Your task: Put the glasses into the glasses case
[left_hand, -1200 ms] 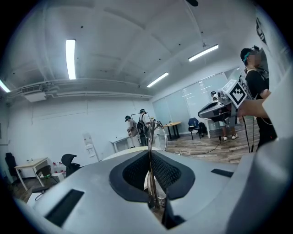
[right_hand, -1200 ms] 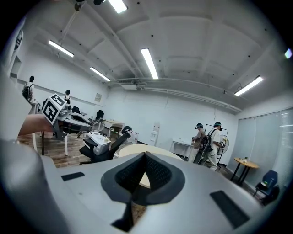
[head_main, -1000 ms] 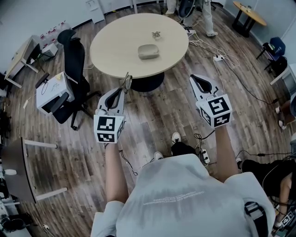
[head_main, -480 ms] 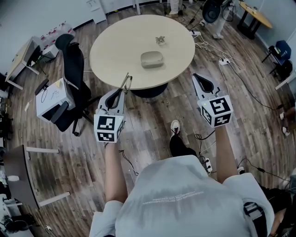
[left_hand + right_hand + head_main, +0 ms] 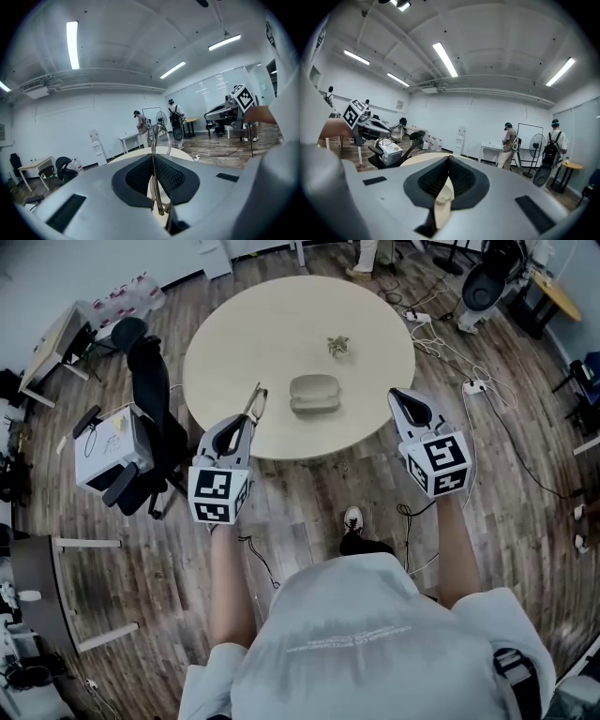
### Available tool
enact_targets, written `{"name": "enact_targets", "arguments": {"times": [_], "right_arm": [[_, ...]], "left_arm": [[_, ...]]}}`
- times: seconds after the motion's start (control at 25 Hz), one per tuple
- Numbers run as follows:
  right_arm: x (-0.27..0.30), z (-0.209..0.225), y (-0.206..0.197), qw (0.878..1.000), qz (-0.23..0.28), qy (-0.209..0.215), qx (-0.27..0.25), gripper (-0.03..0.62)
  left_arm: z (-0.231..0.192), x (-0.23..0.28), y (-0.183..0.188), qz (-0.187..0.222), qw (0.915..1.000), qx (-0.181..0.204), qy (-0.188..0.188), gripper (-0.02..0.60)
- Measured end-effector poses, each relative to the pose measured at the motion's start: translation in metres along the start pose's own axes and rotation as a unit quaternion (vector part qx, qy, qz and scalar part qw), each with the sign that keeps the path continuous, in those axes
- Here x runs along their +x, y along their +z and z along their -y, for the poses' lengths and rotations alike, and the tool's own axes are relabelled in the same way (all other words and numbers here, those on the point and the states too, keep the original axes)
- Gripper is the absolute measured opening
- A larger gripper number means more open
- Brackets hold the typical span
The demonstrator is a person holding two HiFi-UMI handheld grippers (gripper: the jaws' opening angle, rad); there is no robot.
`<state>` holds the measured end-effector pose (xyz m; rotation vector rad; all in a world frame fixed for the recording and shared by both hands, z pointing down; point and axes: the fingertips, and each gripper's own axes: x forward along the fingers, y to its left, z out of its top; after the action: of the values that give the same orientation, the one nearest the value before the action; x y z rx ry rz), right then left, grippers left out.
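My left gripper (image 5: 246,423) has its jaws clamped on the glasses (image 5: 255,401), pinched by the frame so the lenses jut ahead, ready, I judge, for laying in. The glasses case (image 5: 314,395) lies on the round counter (image 5: 246,338), ahead and between my two grippers, untouched. My right gripper (image 5: 401,397) has its jaws pressed together on nothing, likely kept free for the case.

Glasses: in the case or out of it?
Out. The left gripper is shut on the glasses; the glasses case lies apart on the table.
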<state>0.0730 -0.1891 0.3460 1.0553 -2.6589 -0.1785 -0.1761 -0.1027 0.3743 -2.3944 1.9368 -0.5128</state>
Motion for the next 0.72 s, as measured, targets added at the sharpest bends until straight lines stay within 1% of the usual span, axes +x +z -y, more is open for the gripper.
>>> {"name": "enact_targets", "arguments": {"times": [0.12,0.24,0.36,0.52,0.72], "right_arm": [[0.024,0.026,0.010,1.000,0.017,0.008,0.016,0.002],[0.043,0.043,0.012,0.999,0.022,0.024,0.017,0.002],[0.062,0.051,-0.001,0.999,0.004,0.050,0.011,0.002],[0.079,0.059,-0.023,0.997,-0.023,0.070,0.000,0.002],[0.095,0.062,-0.057,0.994,-0.058,0.088,0.009,0.002]], "left_arm": [[-0.009,0.029,0.011,-0.006,1.0000,0.003,0.005,0.023],[-0.015,0.053,0.016,-0.013,0.9998,0.004,0.013,0.023],[-0.016,0.074,0.015,-0.022,0.9996,0.005,0.016,0.023],[-0.012,0.100,0.011,-0.040,0.9991,0.007,0.015,0.023],[-0.001,0.130,-0.009,-0.064,0.9979,-0.005,-0.005,0.023]]}}
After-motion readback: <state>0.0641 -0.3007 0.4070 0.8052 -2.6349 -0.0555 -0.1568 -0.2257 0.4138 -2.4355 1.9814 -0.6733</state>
